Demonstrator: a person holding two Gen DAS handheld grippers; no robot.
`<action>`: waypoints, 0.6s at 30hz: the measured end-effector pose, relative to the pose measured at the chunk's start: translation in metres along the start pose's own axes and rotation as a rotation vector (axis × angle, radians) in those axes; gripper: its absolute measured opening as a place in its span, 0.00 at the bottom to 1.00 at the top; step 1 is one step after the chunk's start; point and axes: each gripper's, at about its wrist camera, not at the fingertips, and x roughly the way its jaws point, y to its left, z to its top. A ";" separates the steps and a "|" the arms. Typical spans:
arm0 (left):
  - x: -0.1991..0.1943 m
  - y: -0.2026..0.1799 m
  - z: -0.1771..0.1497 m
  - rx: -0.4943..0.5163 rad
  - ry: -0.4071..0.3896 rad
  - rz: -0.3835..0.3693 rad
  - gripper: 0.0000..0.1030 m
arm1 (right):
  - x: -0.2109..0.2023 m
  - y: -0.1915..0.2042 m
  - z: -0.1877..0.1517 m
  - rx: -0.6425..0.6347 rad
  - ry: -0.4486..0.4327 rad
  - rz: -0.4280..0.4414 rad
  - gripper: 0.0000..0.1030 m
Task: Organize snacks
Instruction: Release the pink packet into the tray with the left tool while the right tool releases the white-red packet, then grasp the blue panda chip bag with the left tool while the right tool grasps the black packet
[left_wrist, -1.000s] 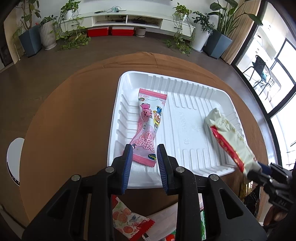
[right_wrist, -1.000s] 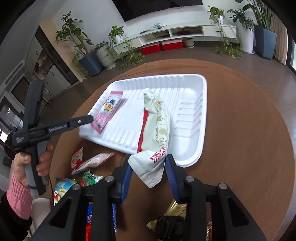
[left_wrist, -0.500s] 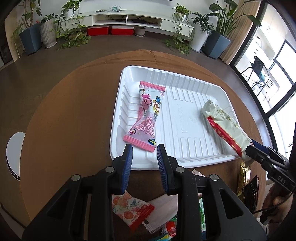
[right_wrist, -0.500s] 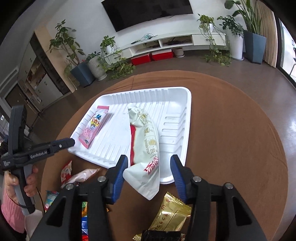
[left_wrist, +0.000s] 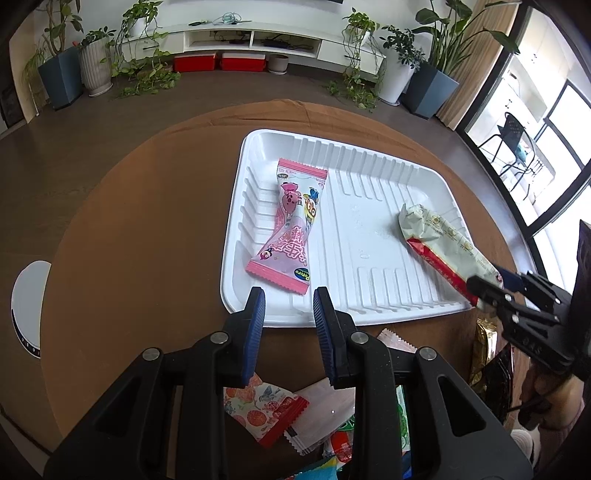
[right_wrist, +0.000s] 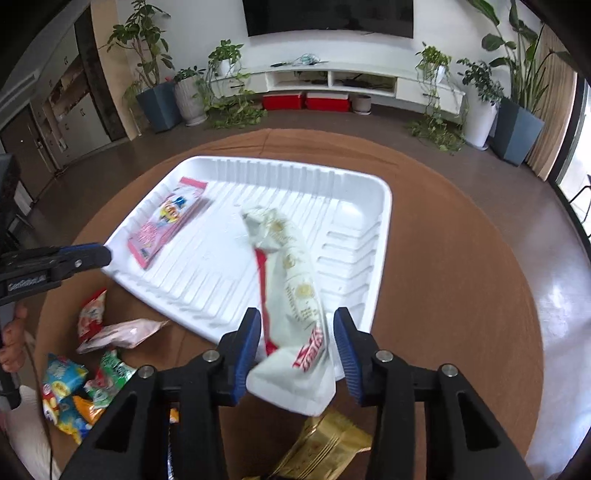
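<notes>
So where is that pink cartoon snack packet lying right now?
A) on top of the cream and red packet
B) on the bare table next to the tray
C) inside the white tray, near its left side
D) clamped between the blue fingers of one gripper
C: the pink packet lies flat inside the white tray, towards its left wall, apart from the cream and red packet and touched by no gripper.

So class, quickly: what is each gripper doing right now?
Left gripper: nearly shut, holding nothing.
Right gripper: jaws closing around the long white-and-red snack packet, pads not pressing it.
</notes>
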 end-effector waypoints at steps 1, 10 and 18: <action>0.000 0.001 -0.001 0.000 0.000 0.001 0.25 | 0.000 -0.002 0.001 0.005 -0.008 -0.009 0.43; -0.021 0.009 -0.023 0.010 0.000 0.003 0.25 | -0.039 -0.011 -0.010 0.087 -0.101 0.062 0.43; -0.064 0.018 -0.071 -0.006 0.008 -0.024 0.25 | -0.176 0.017 -0.029 0.000 -0.445 0.046 0.74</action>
